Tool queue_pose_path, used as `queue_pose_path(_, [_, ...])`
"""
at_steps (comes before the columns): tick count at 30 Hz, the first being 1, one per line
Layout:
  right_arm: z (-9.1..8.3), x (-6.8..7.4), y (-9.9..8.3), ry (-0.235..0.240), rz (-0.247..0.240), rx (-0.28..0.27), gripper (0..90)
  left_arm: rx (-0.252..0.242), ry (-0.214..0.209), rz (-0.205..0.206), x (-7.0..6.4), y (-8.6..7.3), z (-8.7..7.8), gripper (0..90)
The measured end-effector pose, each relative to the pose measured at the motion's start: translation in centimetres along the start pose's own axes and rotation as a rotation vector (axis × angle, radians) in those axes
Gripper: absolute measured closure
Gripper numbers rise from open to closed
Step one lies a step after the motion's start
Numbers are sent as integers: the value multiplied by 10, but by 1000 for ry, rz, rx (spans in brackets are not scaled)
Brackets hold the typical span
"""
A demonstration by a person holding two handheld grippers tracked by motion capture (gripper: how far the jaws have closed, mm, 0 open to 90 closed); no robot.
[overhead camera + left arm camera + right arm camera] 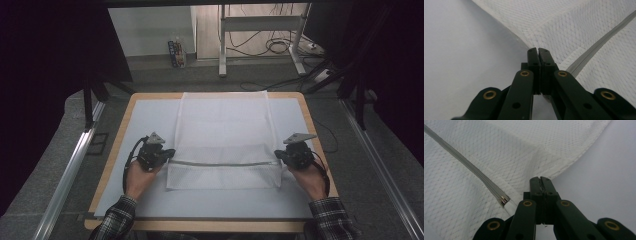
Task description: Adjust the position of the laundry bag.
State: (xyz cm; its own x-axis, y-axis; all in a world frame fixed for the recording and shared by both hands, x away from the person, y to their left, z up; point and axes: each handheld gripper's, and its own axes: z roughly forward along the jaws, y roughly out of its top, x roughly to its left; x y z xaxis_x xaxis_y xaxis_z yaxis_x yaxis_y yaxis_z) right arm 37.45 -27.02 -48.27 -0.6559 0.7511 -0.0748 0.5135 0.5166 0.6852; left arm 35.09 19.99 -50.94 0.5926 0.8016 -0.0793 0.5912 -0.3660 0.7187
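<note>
While you hold both claws, each is clenched: left gripper (169, 153) pinches the left edge of the white mesh bag (223, 142), right gripper (278, 155) pinches its right edge, jaws pressed tight together (fabric caught between them in both gripper views). One bag, one grey zipper (225, 163) running across it between the two grippers, two grippers. Bag lies flat mid-table on a white sheet (145, 115) over a wooden-edged table (119, 131). Beyond: grey floor, cables, a metal stand (260, 30).
</note>
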Motion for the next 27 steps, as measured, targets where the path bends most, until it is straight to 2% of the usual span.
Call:
queue_pose_path(12, [-13, 13, -10, 33, -13, -3, 889, 13, -15, 10, -10, -12, -14, 896])
queue_pose_path(20, [-20, 21, -19, 56, -12, 4, 889, 37, -33, 15, -17, -23, -21, 895])
queue_pose_path(27, [-25, 26, -27, 75, -12, 29, 889, 81, -41, 36, -25, -31, -24, 895])
